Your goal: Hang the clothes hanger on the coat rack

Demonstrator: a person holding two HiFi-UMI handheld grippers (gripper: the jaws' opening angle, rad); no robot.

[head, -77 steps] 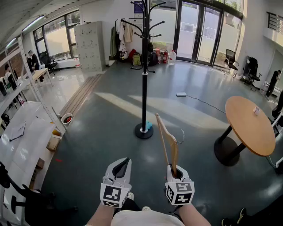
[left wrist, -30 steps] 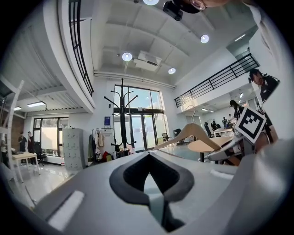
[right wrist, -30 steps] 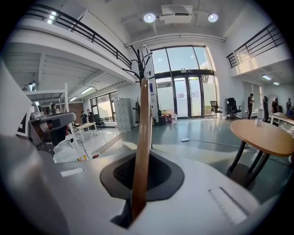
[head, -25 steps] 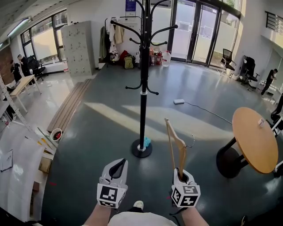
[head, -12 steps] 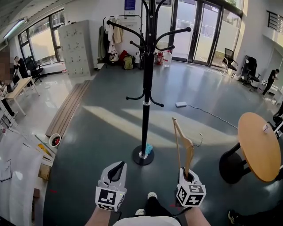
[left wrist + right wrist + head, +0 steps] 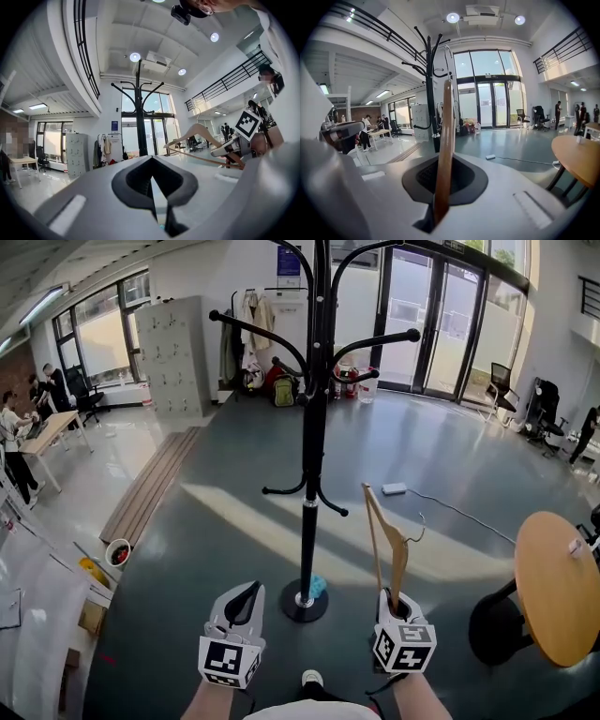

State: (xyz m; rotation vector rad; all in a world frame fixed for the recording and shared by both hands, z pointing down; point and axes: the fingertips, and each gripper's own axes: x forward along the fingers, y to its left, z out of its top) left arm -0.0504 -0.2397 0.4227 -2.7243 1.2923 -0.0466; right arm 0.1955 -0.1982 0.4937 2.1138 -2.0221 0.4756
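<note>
A black coat rack (image 6: 313, 427) stands on the dark floor straight ahead, its hooked arms spreading at the top; it also rises in the left gripper view as the coat rack (image 6: 139, 117) and in the right gripper view as the coat rack (image 6: 430, 103). My right gripper (image 6: 400, 607) is shut on one end of a wooden clothes hanger (image 6: 386, 545), which stands upright with its metal hook (image 6: 414, 526) to the right. The hanger (image 6: 443, 154) fills the right gripper view's middle. My left gripper (image 6: 246, 595) is shut and holds nothing, left of the rack's base (image 6: 305, 600).
A round wooden table (image 6: 561, 587) stands at the right. Grey lockers (image 6: 172, 357), hung clothes and bags line the far wall beside glass doors (image 6: 427, 324). White shelving (image 6: 28, 615) runs along the left. People sit at a desk (image 6: 42, 432) far left.
The coat rack has come nearer and looms larger, and its base has slid toward me. Both grippers keep their places in the view, the hanger still upright in the right one.
</note>
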